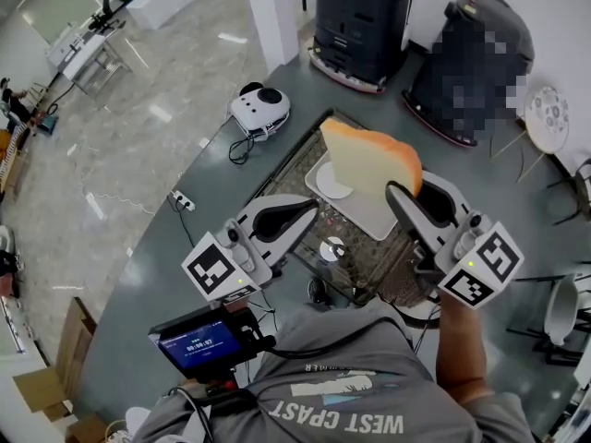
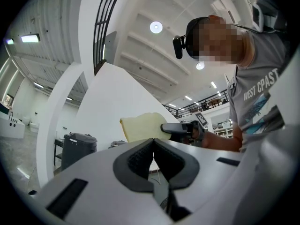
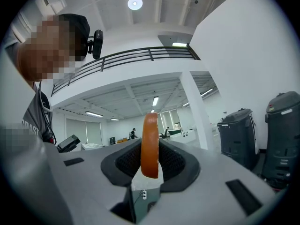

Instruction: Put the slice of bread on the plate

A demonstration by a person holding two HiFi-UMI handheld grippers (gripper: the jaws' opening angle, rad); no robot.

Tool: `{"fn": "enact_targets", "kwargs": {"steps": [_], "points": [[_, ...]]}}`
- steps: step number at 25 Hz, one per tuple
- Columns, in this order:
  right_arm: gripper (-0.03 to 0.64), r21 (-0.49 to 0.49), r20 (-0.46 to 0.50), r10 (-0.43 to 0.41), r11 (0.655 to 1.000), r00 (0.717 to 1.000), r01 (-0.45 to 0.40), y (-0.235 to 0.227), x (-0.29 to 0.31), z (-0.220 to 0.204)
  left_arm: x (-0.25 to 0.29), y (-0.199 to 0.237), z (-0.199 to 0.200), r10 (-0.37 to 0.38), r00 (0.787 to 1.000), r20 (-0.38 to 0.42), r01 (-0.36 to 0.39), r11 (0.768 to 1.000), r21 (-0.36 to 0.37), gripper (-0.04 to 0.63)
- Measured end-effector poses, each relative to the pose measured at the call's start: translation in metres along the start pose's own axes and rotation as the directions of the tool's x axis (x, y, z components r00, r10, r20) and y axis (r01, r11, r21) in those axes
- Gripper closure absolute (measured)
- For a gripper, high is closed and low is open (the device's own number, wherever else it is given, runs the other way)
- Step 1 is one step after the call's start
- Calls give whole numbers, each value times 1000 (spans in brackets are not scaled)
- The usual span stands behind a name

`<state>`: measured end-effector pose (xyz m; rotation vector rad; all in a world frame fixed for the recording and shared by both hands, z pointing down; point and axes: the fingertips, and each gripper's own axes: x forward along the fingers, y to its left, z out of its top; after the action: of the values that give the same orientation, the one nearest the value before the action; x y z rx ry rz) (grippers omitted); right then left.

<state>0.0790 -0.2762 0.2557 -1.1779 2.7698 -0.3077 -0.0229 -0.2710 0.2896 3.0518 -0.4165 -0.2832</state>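
Right gripper view is showing the right gripper (image 3: 150, 162) pinching the slice of bread (image 3: 150, 130) upright between its pads, crust edge toward the camera. Left gripper view is showing the left gripper (image 2: 153, 156) holding its jaws together, empty. Head view is showing the bread hanging over the white plate (image 1: 365, 218).

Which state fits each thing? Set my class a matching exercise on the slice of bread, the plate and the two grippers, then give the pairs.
Things:
1. slice of bread
2. plate
3. left gripper
4. right gripper

States:
A. jaws together, nothing between them
B. lying on the patterned mat
C. held upright in the air
D. jaws clamped on the bread's lower edge

Pairs: 1-C; 2-B; 3-A; 4-D
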Motion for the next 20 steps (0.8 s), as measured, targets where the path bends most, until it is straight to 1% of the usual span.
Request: {"fn": "enact_targets", "kwargs": {"steps": [5, 7, 11, 20], "points": [[526, 29, -17, 15, 999, 1000, -14, -20, 11, -1, 9, 9, -6, 15, 999, -30, -16, 1000, -3, 586], [526, 40, -26, 18, 999, 1000, -17, -30, 15, -6, 14, 14, -8, 23, 999, -30, -24, 1000, -6, 586], [526, 73, -45, 21, 997, 999, -17, -48, 29, -25, 11, 23, -20, 45, 998, -49, -46, 998, -30, 586], [526, 157, -129, 36, 988, 991, -16, -85, 58, -73, 10, 42, -27, 93, 994, -57, -95, 995, -31, 586]]}}
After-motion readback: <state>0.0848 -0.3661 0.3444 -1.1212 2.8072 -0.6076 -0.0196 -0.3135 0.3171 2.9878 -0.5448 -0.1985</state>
